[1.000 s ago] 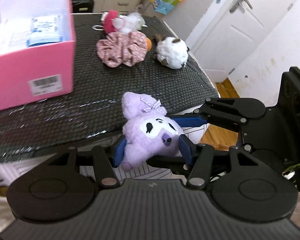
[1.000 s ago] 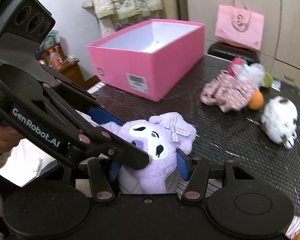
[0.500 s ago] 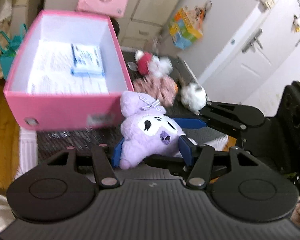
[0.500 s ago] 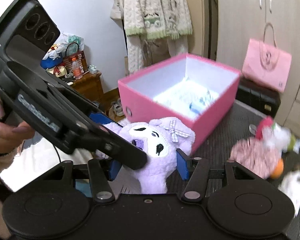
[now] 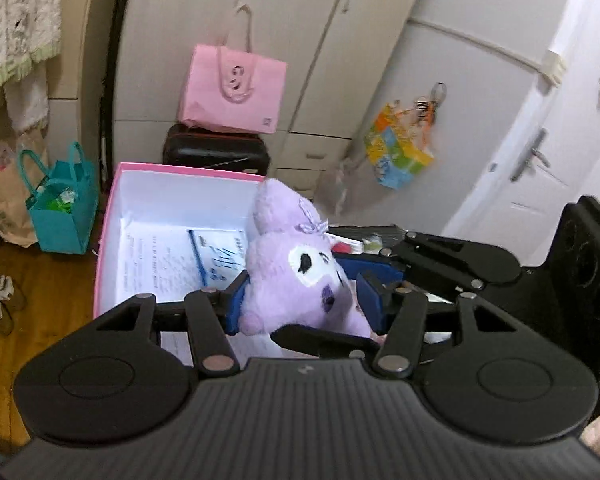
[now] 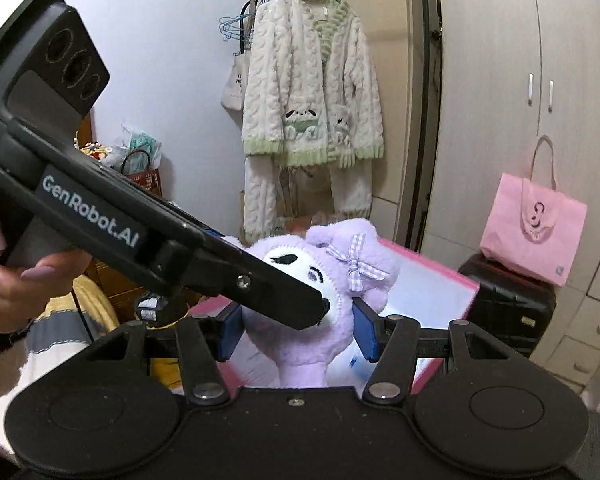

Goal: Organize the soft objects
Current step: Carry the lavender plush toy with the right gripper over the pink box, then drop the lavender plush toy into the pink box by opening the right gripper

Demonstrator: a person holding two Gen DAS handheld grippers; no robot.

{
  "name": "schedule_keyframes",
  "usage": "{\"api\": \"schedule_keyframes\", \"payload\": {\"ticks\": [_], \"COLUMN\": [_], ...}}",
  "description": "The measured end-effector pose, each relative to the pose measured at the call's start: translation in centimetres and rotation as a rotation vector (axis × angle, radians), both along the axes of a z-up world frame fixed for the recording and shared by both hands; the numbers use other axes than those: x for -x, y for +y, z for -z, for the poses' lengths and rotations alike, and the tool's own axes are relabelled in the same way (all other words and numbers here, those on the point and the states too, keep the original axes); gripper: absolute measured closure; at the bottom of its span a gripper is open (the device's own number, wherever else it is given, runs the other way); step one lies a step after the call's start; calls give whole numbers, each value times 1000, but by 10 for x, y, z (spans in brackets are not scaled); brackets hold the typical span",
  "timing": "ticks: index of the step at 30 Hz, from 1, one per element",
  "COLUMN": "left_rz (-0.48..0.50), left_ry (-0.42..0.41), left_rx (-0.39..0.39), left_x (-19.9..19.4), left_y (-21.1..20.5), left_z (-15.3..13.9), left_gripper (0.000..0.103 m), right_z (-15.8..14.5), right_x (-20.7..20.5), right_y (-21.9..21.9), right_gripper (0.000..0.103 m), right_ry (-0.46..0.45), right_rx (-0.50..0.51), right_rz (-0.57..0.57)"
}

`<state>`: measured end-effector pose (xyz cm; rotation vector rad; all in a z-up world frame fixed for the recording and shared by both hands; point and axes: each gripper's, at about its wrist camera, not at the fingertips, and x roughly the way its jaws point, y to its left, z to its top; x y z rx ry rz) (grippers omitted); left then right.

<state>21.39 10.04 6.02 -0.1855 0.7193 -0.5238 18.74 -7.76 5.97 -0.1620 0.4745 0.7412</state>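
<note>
A purple plush toy (image 5: 296,268) with a white face and a checked bow is held by both grippers. My left gripper (image 5: 302,300) is shut on the toy from both sides. My right gripper (image 6: 298,330) is shut on the same toy (image 6: 332,276), crossing the left one. The toy hangs above the open pink box (image 5: 112,200), which has white papers on its floor. The box also shows behind the toy in the right wrist view (image 6: 466,304).
A pink paper bag (image 5: 232,92) rests on a black case (image 5: 216,154) behind the box. A teal bag (image 5: 62,200) stands on the wooden floor at left. Wardrobe doors and a white door (image 5: 540,152) lie behind. A white cardigan (image 6: 312,92) hangs on a rack.
Both grippers have lifted the purple toy off the black mat and carried it over the pink box. The other soft toys on the mat have dropped out of view.
</note>
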Motion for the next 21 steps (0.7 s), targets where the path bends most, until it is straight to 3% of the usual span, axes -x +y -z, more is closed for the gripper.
{"api": "schedule_keyframes", "payload": {"ticks": [6,11,21], "left_rz": [-34,-54,-90], "left_ry": [136,204,270], "left_rx": [64,91,15], "left_x": [-64,-100,-154], "left_y": [10,17,15], "left_z": [31,55,93], "left_gripper": [56,58,52], "right_z": [3,18,58], "right_x": [-49,-91,-147], "right_y": [15,20,32], "right_gripper": [42,43,43], "right_ry": [-16,89,161], "right_rx": [39,60,164], "right_rz": [-96,-58,-40]}}
